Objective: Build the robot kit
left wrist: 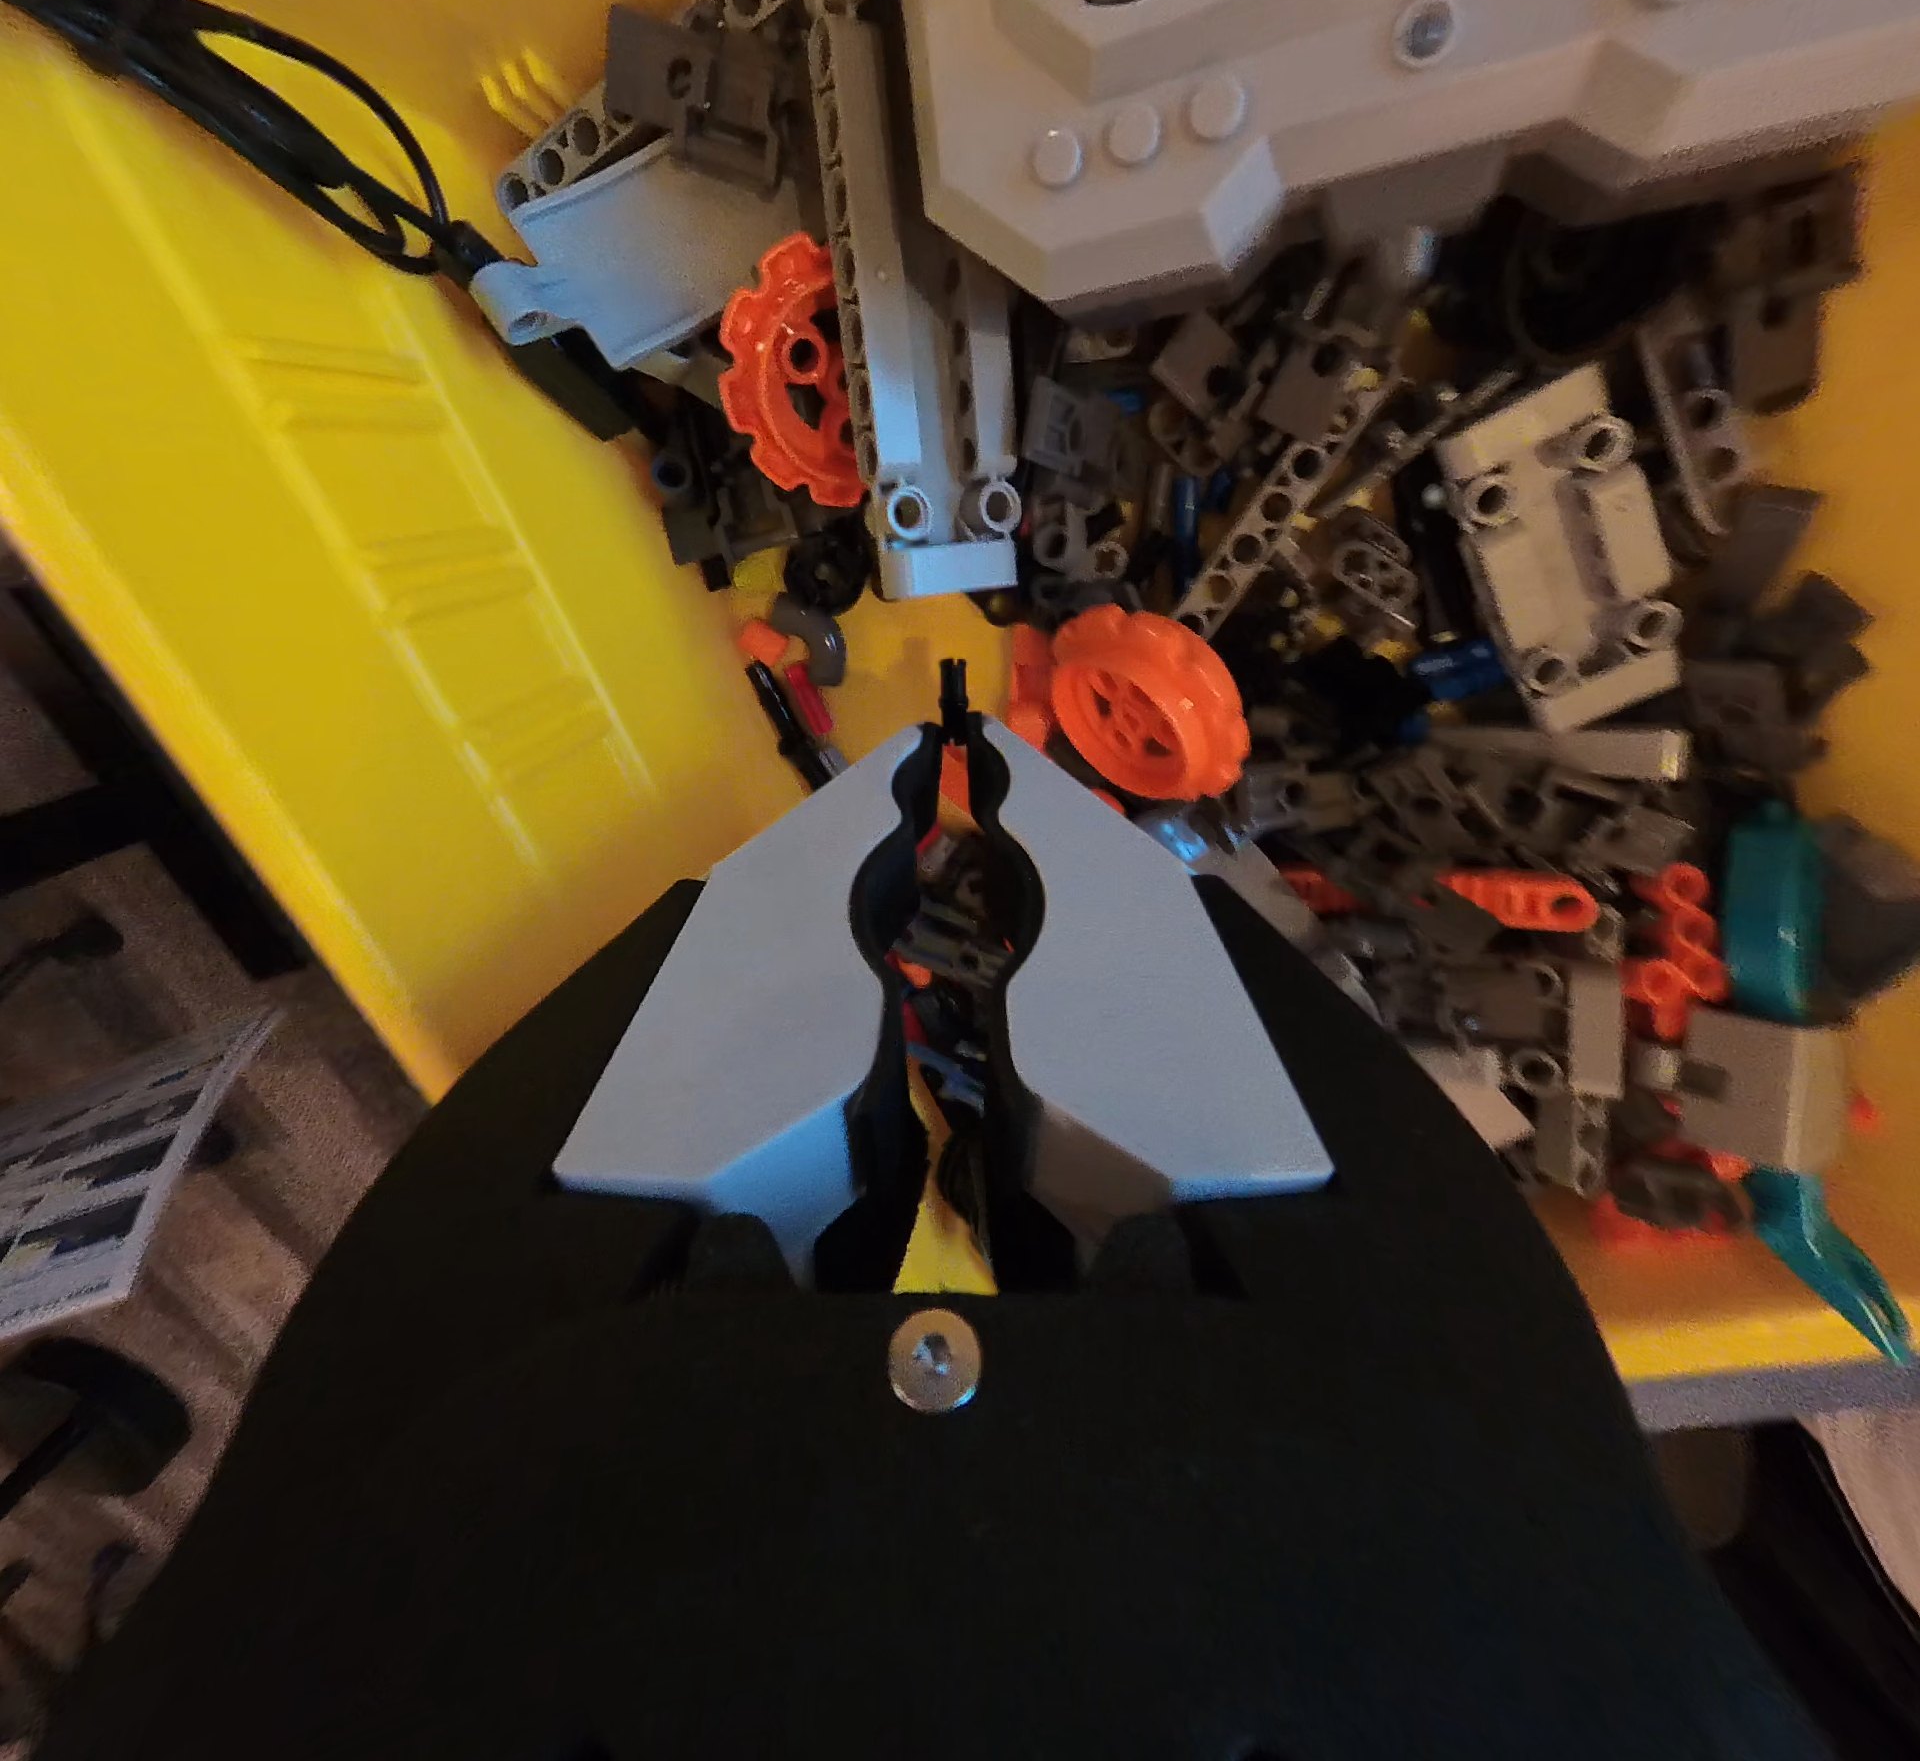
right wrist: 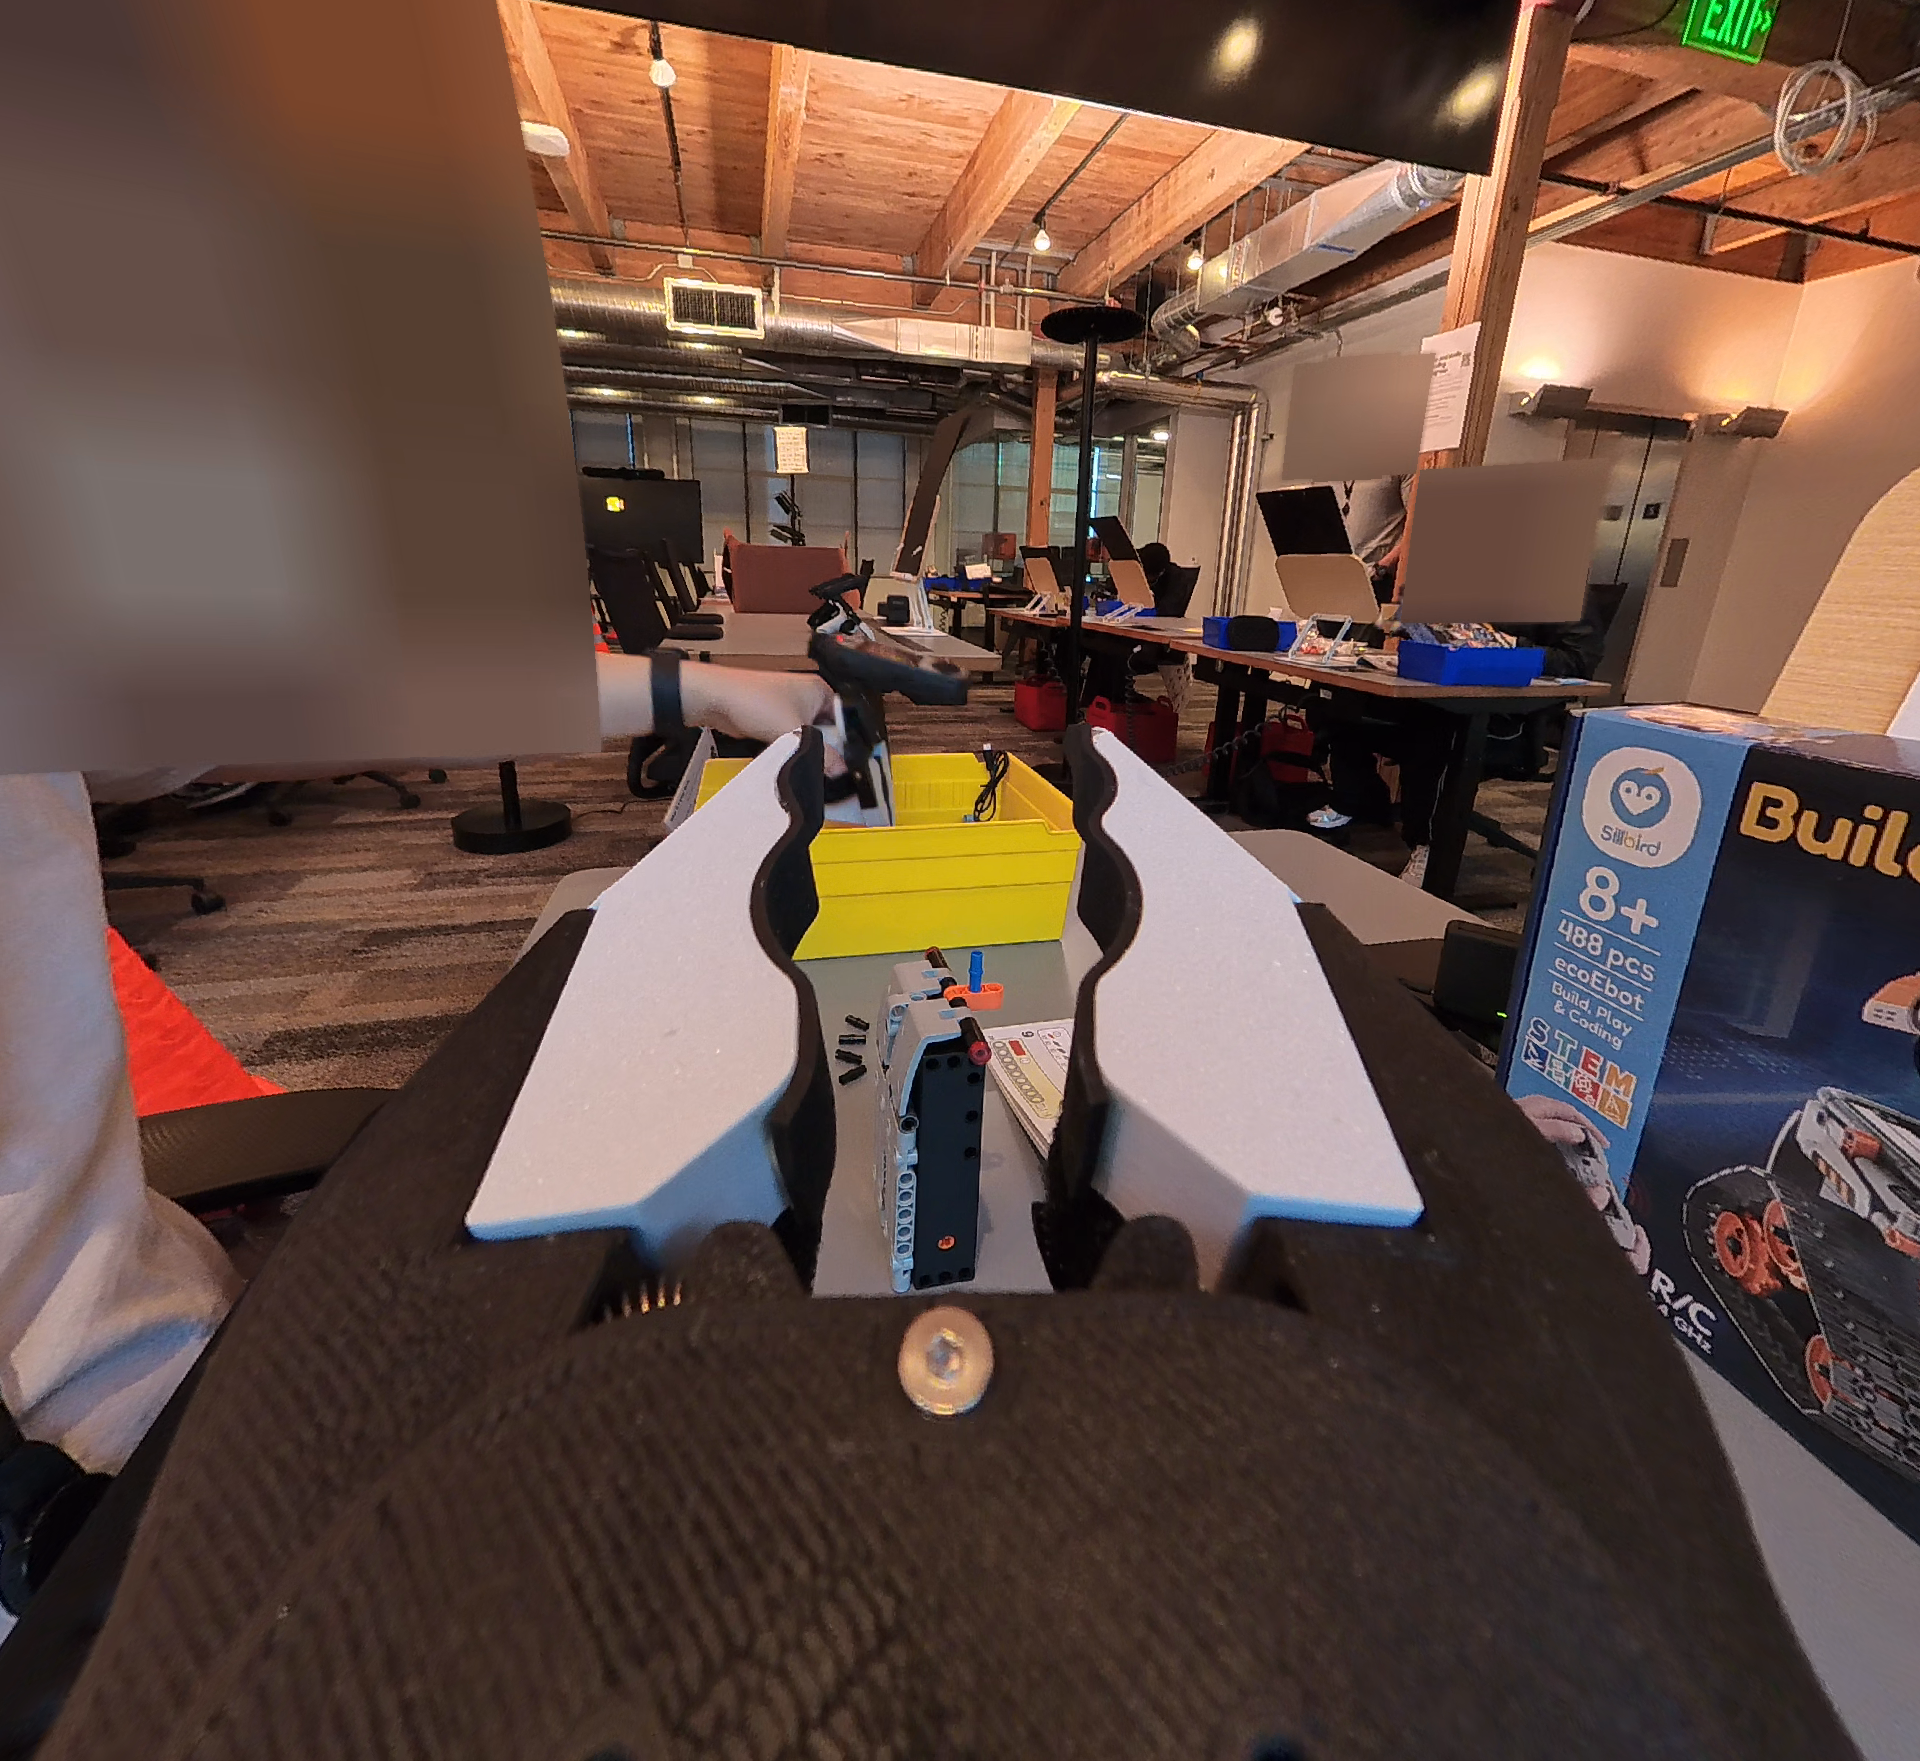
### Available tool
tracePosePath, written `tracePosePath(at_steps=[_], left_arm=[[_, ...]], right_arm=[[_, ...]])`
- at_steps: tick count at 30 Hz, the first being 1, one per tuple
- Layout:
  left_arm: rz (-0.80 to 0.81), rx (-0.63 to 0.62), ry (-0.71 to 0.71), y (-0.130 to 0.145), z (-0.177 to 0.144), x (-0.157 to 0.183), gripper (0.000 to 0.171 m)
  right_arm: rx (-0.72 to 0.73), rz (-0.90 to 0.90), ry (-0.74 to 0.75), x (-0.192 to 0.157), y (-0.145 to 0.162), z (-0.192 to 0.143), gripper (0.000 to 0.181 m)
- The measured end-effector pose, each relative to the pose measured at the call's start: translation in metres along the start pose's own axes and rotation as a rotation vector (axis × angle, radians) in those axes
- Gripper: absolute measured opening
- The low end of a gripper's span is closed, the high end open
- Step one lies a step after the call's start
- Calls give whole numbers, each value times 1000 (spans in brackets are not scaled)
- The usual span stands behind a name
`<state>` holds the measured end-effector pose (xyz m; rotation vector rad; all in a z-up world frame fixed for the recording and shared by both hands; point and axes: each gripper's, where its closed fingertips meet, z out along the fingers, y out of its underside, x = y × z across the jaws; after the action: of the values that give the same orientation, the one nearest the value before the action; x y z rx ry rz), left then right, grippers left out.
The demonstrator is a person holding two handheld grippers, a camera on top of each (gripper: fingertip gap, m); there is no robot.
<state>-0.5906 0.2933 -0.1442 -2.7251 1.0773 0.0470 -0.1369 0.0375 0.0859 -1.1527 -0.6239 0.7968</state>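
Observation:
My left gripper point(left wrist: 954, 737) is shut on a small black pin point(left wrist: 952, 691), held by its tips above a yellow bin point(left wrist: 343, 506) full of grey, black and orange building pieces. An orange toothed wheel point(left wrist: 1143, 703) lies just right of the tips. My right gripper point(right wrist: 940, 755) is open and empty, low over a grey table point(right wrist: 1013, 1223). Between its fingers on the table stands a black and grey block assembly point(right wrist: 935, 1140) with an orange piece point(right wrist: 971, 989) at its far end. Loose black pins point(right wrist: 850, 1046) lie to its left. The left gripper point(right wrist: 862, 755) reaches into the yellow bin point(right wrist: 935, 859) beyond.
A large light grey motor unit point(left wrist: 1299, 70) and a black cable point(left wrist: 239, 80) lie in the bin. An instruction sheet point(right wrist: 1029, 1077) lies right of the assembly. A blue product box point(right wrist: 1714, 1036) stands on the table at right. A person's arm point(right wrist: 717, 693) holds the left gripper.

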Motion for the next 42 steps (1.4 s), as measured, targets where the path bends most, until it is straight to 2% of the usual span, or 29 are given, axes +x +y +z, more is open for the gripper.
tracePosePath(at_steps=[3,6,11,14,16,19,21,25,29,34,42], left_arm=[[22,72,34,-2,-24,9,2],[39,167,103,-9,-57,33,3],[117,331,235,-27,-127,126,2],[192,346,243,-26,-142,191,3],[248,318,176,-27,-132,220,3],[349,204,-48,-30,-97,223,3],[377,124,-96,-33,-72,221,2],[403,0,-106,-34,-33,210,2],[385,-55,-16,-34,-13,213,2],[408,-100,-10,-34,2,212,2],[430,-122,-9,-34,4,214,3]], right_arm=[[-1,-2,1,0,0,0,48],[0,-4,2,0,0,0,47],[-3,3,2,1,1,1,48],[-7,-14,0,-2,0,2,47],[-4,-10,-4,-3,0,2,48],[3,0,-8,-2,0,1,47],[3,-2,-6,-2,0,0,48],[30,0,-16,-5,-8,-2,47],[30,-4,-16,-5,-9,-3,47],[30,-4,-15,-5,-8,-3,47],[27,-2,-12,-4,-8,-3,47]])
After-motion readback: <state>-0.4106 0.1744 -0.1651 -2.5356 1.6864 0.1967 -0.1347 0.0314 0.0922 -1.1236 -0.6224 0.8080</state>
